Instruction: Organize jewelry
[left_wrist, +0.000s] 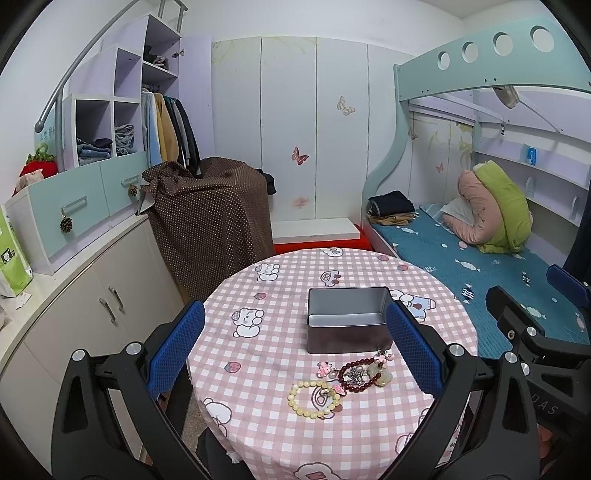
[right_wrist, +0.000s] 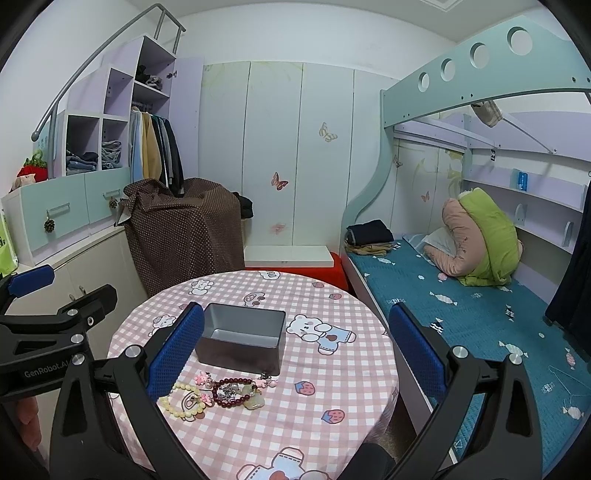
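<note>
Small bedroom: white wardrobe panels (left_wrist: 288, 122) with butterfly decals, stepped lilac shelving (left_wrist: 110, 103) left, teal bunk bed (right_wrist: 461, 295) right, round table in pink gingham cloth (left_wrist: 280, 435).

Tin: your grey metal box (left_wrist: 347, 319) sits open, upright, mid-frame.
Cream bracelet (left_wrist: 314, 399): flat, lower centre.
Dark red bracelet (left_wrist: 357, 376): beside it, charms tangled in.

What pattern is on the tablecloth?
Pink-and-white checks with cartoon bears on the tablecloth, clearest in the right wrist view.

Bright, even indoor light, soft shadows, sharp focus, strong fisheye bending with dark corners.
</note>
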